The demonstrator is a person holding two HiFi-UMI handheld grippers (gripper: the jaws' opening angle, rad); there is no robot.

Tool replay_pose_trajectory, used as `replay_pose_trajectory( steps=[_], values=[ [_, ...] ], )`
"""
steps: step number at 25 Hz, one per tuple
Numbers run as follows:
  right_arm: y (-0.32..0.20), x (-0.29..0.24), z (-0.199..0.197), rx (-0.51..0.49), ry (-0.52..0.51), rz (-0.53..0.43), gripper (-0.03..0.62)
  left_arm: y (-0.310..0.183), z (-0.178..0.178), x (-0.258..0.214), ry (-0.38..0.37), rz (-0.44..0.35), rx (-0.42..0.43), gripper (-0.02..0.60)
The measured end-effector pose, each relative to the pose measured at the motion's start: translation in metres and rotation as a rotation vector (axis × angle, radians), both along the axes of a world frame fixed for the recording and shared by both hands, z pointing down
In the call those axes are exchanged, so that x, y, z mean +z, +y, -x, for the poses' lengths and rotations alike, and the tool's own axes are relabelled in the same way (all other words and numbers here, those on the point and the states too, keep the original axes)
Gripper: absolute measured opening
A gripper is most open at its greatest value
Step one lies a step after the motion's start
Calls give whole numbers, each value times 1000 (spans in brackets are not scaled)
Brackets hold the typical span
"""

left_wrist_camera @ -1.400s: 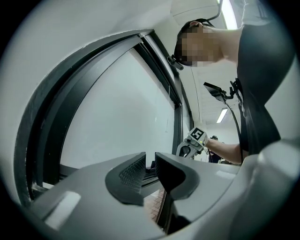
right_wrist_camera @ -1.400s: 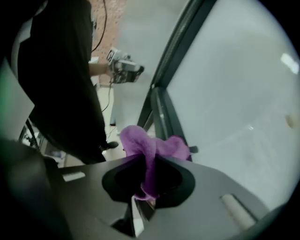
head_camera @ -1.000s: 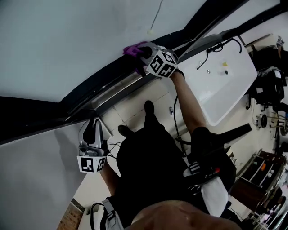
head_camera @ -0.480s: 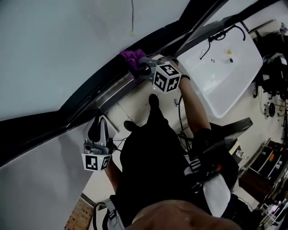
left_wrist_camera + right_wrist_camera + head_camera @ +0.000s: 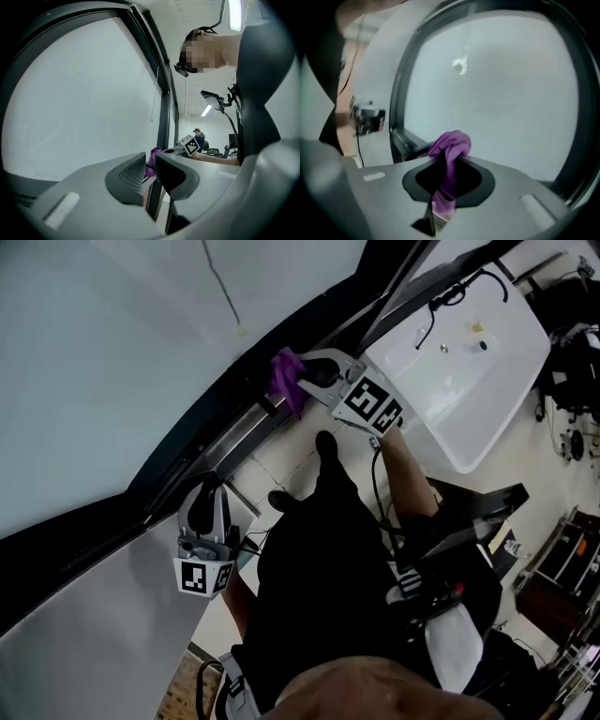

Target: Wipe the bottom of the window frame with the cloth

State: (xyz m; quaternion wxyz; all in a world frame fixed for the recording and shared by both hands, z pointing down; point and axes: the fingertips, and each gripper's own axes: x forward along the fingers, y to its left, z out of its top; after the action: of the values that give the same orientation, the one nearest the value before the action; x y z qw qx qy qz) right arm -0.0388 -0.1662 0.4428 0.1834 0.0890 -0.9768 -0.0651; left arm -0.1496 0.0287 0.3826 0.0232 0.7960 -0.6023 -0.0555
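A purple cloth (image 5: 284,379) is pinched in my right gripper (image 5: 307,381), which is shut on it and presses it against the dark bottom rail of the window frame (image 5: 202,432). In the right gripper view the cloth (image 5: 451,149) bunches above the jaws, with the frame's rail (image 5: 404,140) just behind it. My left gripper (image 5: 204,507) hangs lower left, away from the rail, jaws shut on nothing. From the left gripper view, the cloth (image 5: 153,161) shows far off past the jaws (image 5: 150,171).
A blind cord's pull (image 5: 239,330) hangs before the pane, left of the cloth. A white table (image 5: 487,381) with a cable and small items stands right of the window. The person's legs and shoes (image 5: 323,451) are below the rail. Racks of equipment (image 5: 572,559) fill the right edge.
My right gripper has slid the cloth rightward along the bottom rail, from left of the cord's pull to right of it. The left gripper has stayed where it was.
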Motion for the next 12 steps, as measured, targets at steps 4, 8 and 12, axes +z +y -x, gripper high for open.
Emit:
replay_pose_trajectory(
  steps=[4,8,12],
  values=[
    [-4,25,9,83,-477,625,55,-5,-10,-2,23,-1,22,64],
    [16,50,22,2,-1144,1196,55,-4,-12,-2,5,13,44,64],
    [21,58,43,-35,-1414,1364,55,2,-12,-3,-25,25,58,64]
  ],
)
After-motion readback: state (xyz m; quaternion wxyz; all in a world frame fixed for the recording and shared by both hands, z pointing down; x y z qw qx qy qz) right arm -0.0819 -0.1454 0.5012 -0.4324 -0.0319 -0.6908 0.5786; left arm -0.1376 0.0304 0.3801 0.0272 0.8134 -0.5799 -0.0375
